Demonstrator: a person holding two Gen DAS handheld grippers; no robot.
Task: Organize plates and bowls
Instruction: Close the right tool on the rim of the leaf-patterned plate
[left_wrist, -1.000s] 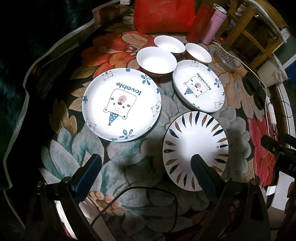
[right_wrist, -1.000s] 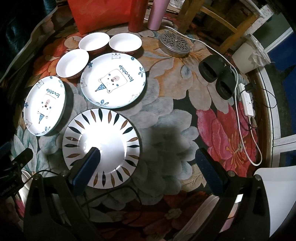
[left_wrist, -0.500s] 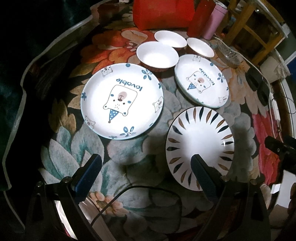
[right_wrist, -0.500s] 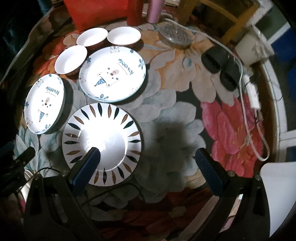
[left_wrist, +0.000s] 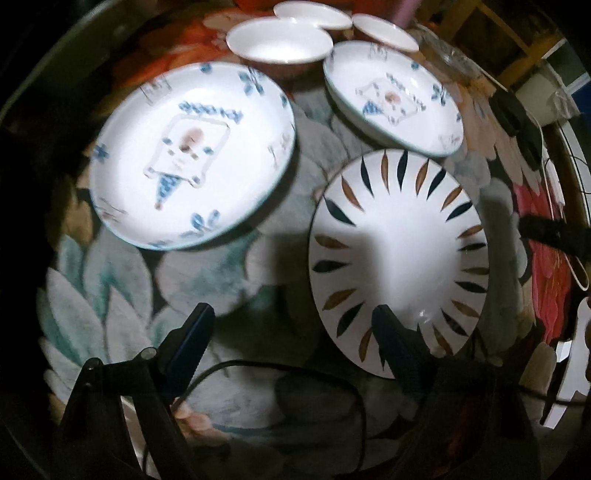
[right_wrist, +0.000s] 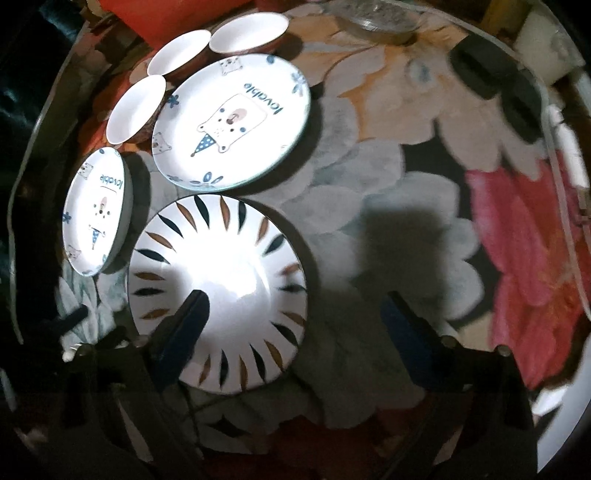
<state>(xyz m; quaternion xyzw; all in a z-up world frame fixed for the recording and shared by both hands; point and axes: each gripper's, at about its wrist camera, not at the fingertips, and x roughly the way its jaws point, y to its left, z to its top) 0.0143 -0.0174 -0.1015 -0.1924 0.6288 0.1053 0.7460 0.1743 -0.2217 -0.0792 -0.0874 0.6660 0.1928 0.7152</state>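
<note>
A white plate with dark and gold leaf marks (left_wrist: 399, 258) (right_wrist: 221, 291) lies nearest on the flowered table. Two bear plates marked "lovable" lie beyond it, one on the left (left_wrist: 192, 155) (right_wrist: 96, 210) and one on the right (left_wrist: 395, 96) (right_wrist: 232, 122). Three small white bowls (left_wrist: 279, 44) (right_wrist: 136, 109) stand behind them. My left gripper (left_wrist: 291, 325) is open and empty, its right finger over the leaf plate's near rim. My right gripper (right_wrist: 295, 310) is open and empty, its left finger over the leaf plate.
A round metal lid (right_wrist: 380, 14) and two black round objects (right_wrist: 491, 77) lie at the back right. A white cable (right_wrist: 569, 155) runs along the table's right edge. A white object (right_wrist: 565, 402) sits at the near right.
Both grippers have moved forward and down toward the plates, which now look larger and closer. The plates and bowls have not moved. Both grippers stay open.
</note>
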